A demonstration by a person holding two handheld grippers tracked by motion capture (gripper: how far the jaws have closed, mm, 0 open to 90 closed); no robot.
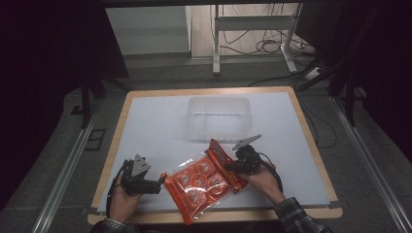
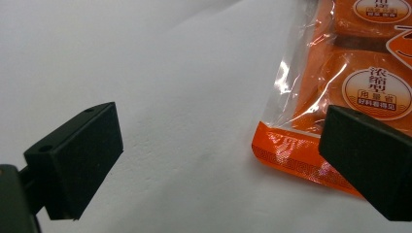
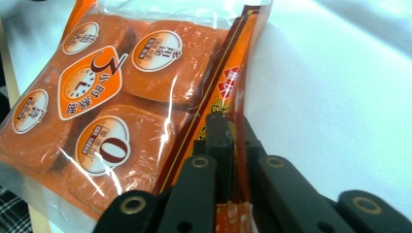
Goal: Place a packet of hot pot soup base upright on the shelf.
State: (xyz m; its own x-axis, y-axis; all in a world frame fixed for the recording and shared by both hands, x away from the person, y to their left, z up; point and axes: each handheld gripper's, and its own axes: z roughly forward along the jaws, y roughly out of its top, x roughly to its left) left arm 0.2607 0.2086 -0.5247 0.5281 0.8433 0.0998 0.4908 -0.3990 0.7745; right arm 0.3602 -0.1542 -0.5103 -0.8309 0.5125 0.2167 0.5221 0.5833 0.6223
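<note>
Two grippers work at the white table (image 1: pixel 145 116); the right gripper (image 3: pixel 232 141) has its jaws clenched on the sealed edge strip of the orange packet (image 1: pixel 201 182), which lies near the table's front edge between both hands; the left gripper (image 2: pixel 218 155) sits with jaws spread wide, the packet's corner just beside one jaw, nothing grasped; a clear plastic tub (image 1: pixel 218 119) stands farther back, well apart.
</note>
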